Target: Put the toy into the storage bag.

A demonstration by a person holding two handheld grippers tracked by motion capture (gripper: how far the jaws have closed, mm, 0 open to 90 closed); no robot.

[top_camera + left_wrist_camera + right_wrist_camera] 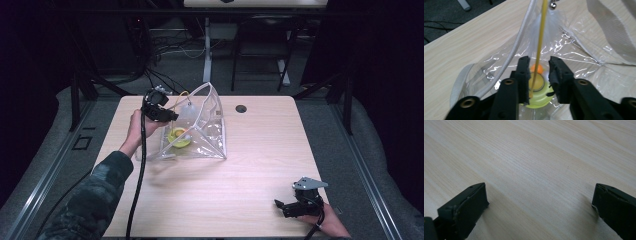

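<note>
Transparent bag [202, 131] sits on the left half of the table [260, 150], its mouth raised and its clear walls crumpled into a tent shape. White webbing straps [609, 32] run along its upper edges, and a white cord [516, 47] curves down its near side in the left gripper view. Inside the bag, on its floor, lies a yellow-green round object [179, 137] with an orange piece [537, 68] at its upper edge.

Left gripper [539, 75] is positioned at the bag's left side, near the raised mouth, aimed into the bag. Its jaws stand slightly apart. A thin yellow strip [541, 37] descends from the top of the bag and passes through the gap between the jaws; the pads do not press on it. The yellow-green object is seen through the same gap, beyond the clear film.

Right gripper [287, 206] rests low over the bare table surface at the near right corner, well apart from the bag. Its jaws stand wide apart with only wood grain between them.
</note>
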